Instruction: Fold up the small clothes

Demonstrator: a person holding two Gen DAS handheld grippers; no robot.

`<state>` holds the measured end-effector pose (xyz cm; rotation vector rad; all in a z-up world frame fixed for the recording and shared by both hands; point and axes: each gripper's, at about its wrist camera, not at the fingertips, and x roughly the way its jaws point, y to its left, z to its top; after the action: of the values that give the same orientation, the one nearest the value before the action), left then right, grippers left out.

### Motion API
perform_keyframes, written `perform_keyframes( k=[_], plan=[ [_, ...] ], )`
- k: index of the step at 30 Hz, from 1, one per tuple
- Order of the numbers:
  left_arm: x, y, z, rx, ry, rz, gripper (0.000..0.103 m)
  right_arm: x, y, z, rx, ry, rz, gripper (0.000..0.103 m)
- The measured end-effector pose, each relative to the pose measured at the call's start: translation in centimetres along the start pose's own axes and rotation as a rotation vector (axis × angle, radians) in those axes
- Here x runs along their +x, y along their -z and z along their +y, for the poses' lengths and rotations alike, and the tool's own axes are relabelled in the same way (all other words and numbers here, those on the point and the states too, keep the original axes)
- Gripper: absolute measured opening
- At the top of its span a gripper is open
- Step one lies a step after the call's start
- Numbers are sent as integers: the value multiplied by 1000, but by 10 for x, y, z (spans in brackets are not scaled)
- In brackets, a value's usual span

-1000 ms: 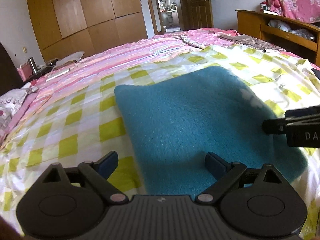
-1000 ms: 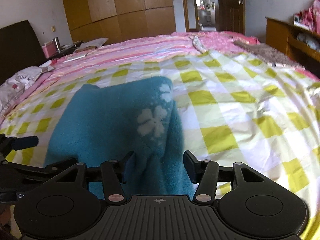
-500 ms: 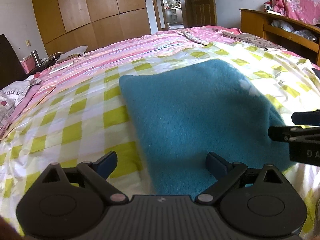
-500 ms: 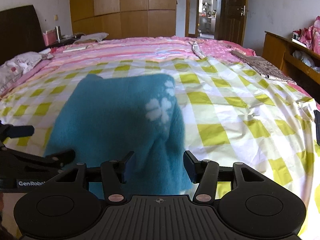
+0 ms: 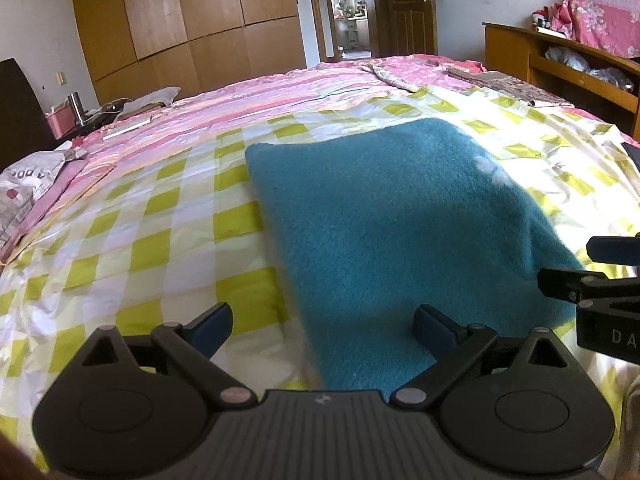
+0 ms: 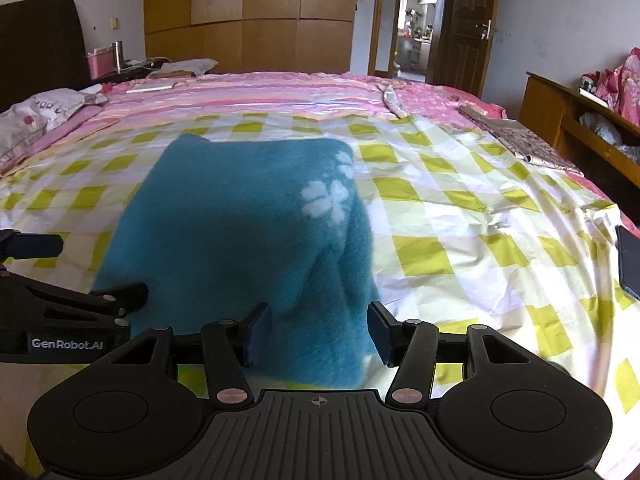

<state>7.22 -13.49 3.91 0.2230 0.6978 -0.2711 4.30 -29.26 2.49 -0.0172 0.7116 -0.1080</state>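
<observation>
The left gripper [image 5: 322, 326] stands wide apart and empty over the near left corner of the teal fleece garment [image 5: 400, 236], which lies flat on the yellow-checked sheet [image 5: 132, 240]. Since a second ago the garment sits squarer and a little farther up in both views, and the white flower [image 6: 324, 200] has shifted up and right. The right gripper [image 6: 318, 332] is half-spread, jaws flanking the garment's rumpled near right edge without pinching it. Only the right view shows the whole flower and a dark flat object [image 6: 630, 264] at the sheet's right edge.
</observation>
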Motion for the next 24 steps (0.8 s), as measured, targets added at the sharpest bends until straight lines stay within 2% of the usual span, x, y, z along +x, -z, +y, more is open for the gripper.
perform_keyframes(
  k=[24],
  plan=[
    [-19, 24, 2, 12, 8, 9, 103, -13, 21, 15, -1, -19, 23, 56]
  ],
)
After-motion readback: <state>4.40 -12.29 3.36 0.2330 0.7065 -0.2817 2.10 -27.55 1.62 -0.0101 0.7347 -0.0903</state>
